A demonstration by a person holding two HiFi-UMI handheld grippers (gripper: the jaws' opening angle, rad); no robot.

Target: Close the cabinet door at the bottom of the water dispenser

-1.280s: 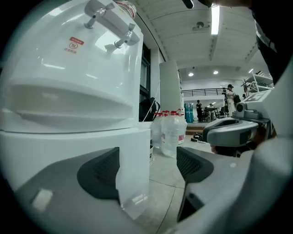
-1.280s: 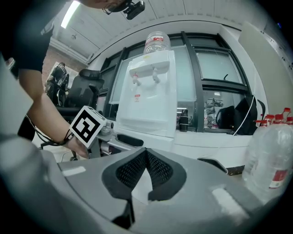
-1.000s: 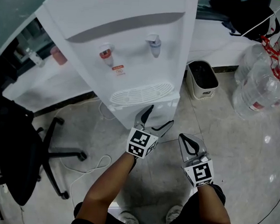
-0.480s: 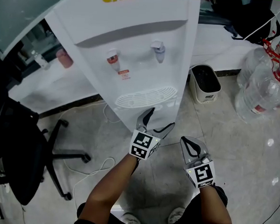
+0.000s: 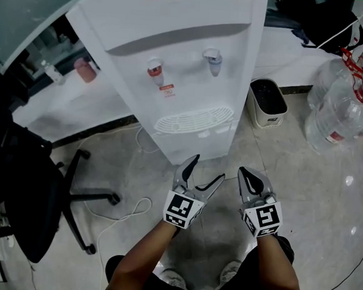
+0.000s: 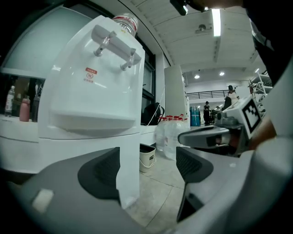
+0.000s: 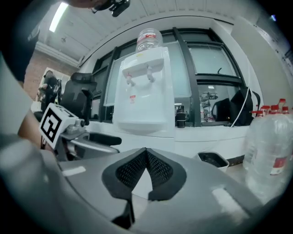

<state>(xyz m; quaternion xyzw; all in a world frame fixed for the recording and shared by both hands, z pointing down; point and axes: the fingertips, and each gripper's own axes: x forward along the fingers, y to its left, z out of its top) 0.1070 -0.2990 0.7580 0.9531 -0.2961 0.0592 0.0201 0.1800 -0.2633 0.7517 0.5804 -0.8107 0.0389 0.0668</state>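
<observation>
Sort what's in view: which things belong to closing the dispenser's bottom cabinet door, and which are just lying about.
Job: water dispenser.
Lying about: white bin, big water bottles, office chair, white cable, pink bottle.

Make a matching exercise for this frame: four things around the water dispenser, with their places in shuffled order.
1 office chair
2 white bin
3 water jugs
4 pink bottle

A on the white ledge
B far right in the head view
C right beside the water dispenser
D far left in the head view

Pairs: 1-D, 2-C, 3-B, 4-A.
</observation>
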